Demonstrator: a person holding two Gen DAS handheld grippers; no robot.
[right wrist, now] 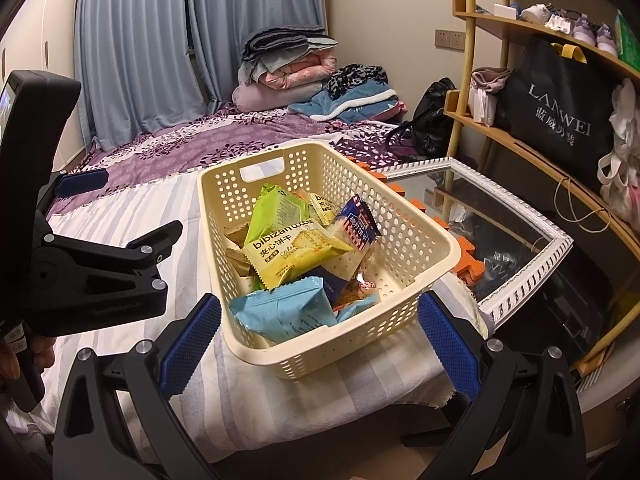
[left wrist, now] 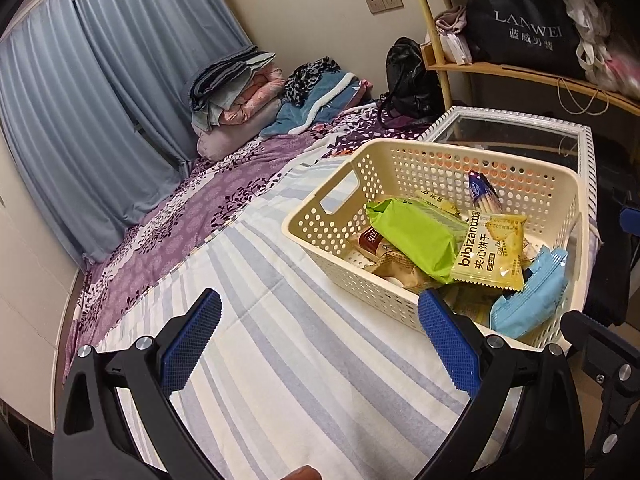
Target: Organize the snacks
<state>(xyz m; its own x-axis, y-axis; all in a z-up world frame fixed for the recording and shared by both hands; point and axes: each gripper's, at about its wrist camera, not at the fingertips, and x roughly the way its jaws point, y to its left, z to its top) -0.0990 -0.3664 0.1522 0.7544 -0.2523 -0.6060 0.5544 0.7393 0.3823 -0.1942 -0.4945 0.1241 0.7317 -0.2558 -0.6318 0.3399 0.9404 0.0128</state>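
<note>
**Snacks gathered in the basket, both grippers empty**

The cream perforated plastic basket (right wrist: 400,216) sits on the striped sheet (left wrist: 280,360), holding a yellow biscuit packet (right wrist: 292,254), green packet (left wrist: 416,236) and light-blue packet (right wrist: 284,312). Left gripper (left wrist: 320,340) hovers beside the basket, fingers spread; right gripper (right wrist: 320,340) spreads around its near end.

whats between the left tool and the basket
Only bare striped sheet lies between the left tool and the basket, as the left wrist view shows; all snacks are inside the basket.
</note>
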